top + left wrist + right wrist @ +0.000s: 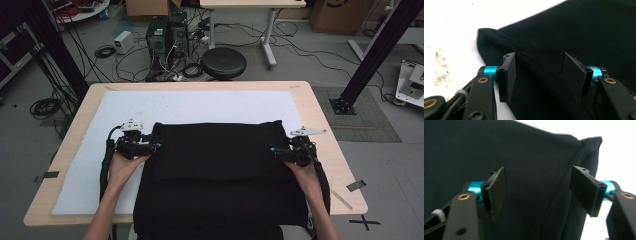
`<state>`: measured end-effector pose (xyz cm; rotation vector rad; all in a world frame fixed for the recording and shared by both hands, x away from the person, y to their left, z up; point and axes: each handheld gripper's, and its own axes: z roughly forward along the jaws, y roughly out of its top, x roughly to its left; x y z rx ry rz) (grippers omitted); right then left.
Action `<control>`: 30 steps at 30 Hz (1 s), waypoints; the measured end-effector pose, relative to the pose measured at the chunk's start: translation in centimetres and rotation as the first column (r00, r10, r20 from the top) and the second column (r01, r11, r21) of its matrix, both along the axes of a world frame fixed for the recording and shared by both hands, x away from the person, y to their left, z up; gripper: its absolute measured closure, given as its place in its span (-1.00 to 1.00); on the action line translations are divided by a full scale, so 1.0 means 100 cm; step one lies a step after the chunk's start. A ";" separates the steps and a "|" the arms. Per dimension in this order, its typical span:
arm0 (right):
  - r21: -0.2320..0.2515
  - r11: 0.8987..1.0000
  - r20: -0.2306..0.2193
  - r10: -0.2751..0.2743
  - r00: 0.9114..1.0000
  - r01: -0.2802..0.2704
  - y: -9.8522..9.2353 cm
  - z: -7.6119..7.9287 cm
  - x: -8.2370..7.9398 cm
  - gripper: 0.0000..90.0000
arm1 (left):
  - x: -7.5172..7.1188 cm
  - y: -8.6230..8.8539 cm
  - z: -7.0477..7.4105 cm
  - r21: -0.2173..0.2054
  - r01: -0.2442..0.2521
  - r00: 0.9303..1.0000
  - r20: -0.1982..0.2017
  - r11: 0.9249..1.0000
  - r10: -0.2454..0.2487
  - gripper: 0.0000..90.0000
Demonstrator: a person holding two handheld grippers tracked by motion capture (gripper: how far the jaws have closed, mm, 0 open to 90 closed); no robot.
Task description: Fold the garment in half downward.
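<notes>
Folding a black cloth (220, 170) is the work in hand on a pale wooden bench (320, 125) covered by a white sheet (90, 165). The cloth lies flat in the middle of the bench, its near part hanging over the front edge toward the person, and its far part already doubled back into a neat rectangular layer, likely so the fold stays square. The left claw (159, 146) sits at the left edge of that folded layer and the right claw (272, 149) at the right edge, mirrored, which suits handling both ends of one fold evenly. In the left gripper view, the left claw (539, 75) stands wide apart with the cloth's edge (499, 42) beneath and between the pads, which do not press on it. In the right gripper view, the right claw (539, 192) is likewise spread, with the cloth's corner (591, 145) just beyond the pads, and grips nothing. Both claws appear to have let go, leaving the fold resting on its own weight.
</notes>
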<state>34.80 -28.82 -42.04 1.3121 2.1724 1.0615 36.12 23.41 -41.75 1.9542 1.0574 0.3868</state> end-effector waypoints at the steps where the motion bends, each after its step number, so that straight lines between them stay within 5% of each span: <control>1: 0.000 1.000 -0.005 0.003 1.000 -0.003 -0.001 -0.001 -0.006 -0.41 | -0.004 -0.001 0.000 -0.004 0.002 1.000 0.004 1.000 -0.002 -0.07; 12: 0.011 1.000 -0.001 0.002 1.000 -0.002 -0.025 -0.006 -0.052 -0.23 | -0.036 -0.010 -0.009 -0.007 0.077 0.997 -0.009 0.997 -0.077 -0.13; 16: 0.041 0.999 -0.012 0.008 1.000 -0.008 -0.033 -0.012 -0.067 -0.18 | -0.046 -0.010 -0.016 -0.001 0.093 0.995 -0.043 0.996 -0.093 -0.08; 29: 0.037 0.999 -0.003 0.008 1.000 -0.008 -0.033 -0.020 -0.081 -0.14 | -0.067 -0.007 -0.025 0.012 0.107 0.992 -0.072 0.994 -0.106 -0.06; 30: 0.027 0.999 -0.018 0.020 1.000 -0.019 -0.027 -0.022 -0.079 -0.08 | -0.067 -0.007 -0.026 0.019 0.115 0.991 -0.076 0.993 -0.114 0.13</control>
